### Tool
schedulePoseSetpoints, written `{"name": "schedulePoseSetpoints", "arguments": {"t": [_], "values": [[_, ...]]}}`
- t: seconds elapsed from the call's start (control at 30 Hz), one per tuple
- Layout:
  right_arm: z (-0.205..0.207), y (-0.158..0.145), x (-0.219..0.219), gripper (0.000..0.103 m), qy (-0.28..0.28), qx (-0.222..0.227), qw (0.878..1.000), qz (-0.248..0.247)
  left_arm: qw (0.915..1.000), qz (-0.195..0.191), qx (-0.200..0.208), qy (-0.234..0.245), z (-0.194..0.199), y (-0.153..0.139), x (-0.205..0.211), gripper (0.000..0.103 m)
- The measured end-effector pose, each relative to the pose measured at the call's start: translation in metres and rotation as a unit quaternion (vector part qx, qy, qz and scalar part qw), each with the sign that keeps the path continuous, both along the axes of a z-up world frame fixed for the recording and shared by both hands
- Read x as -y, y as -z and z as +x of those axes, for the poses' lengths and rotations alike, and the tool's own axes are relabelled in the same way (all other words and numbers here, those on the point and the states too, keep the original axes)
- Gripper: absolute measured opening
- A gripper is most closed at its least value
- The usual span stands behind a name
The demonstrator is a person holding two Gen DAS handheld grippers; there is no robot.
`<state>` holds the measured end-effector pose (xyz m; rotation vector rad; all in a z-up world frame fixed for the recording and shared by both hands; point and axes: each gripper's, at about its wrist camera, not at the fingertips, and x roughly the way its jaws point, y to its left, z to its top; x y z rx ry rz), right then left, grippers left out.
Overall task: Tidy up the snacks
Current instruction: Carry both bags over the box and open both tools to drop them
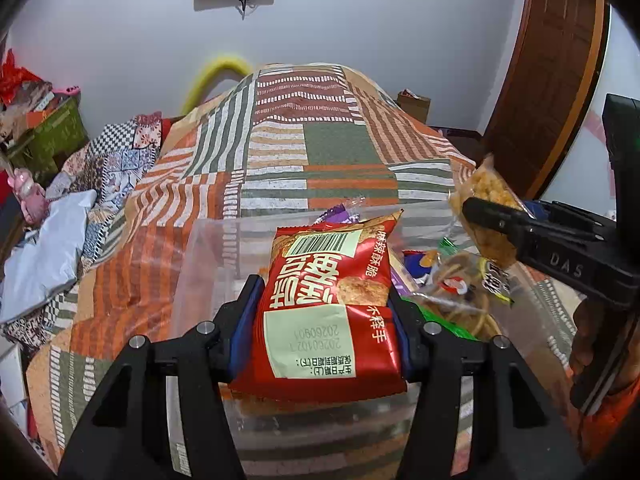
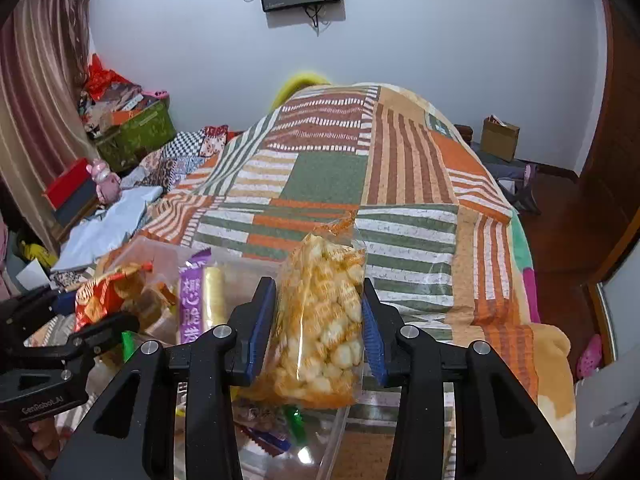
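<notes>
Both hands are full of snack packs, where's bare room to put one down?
The left part of the clear bin, beside the red snack pack, looks bare. So does the patchwork bedspread beyond the bin. The bin's right side is crowded with snacks, and the puffed-snack bag hangs over it.

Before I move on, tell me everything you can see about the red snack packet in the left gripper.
The red snack packet is a glossy foil-like pouch, printed with white Chinese characters, a barcode panel, a pale date label and a picture of a crisp cracker. It looks sealed and slightly puffed. The left gripper is shut on it, its blue pads pressing both side edges. The packet points away from the camera, held above the clear plastic bin that holds other snacks.
</notes>
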<state>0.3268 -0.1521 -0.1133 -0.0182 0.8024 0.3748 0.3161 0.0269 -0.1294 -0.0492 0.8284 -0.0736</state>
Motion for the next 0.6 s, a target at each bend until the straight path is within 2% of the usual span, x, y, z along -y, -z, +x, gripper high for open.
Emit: {"name": "schedulePoseSetpoints", "arguments": {"t": [0.2, 0.27, 0.43, 0.6], "values": [[0.003, 0.007, -0.002, 0.037, -0.005, -0.012, 1.000, -0.013, 1.0000, 0.008, 0.003, -0.003, 0.002, 0.001, 0.003, 0.056], [0.003, 0.006, -0.003, 0.038, -0.004, -0.015, 1.000, -0.014, 1.0000, 0.006, 0.000, -0.005, 0.003, 0.002, 0.003, 0.059], [0.001, 0.000, 0.002, 0.047, -0.005, -0.019, 1.000, -0.005, 0.9997, -0.015, -0.014, -0.010, 0.002, 0.000, -0.004, 0.063], [-0.014, -0.015, 0.007, 0.054, -0.011, -0.006, 1.000, 0.001, 0.9998, -0.018, -0.004, -0.010, -0.012, -0.014, -0.005, 0.069]]}}
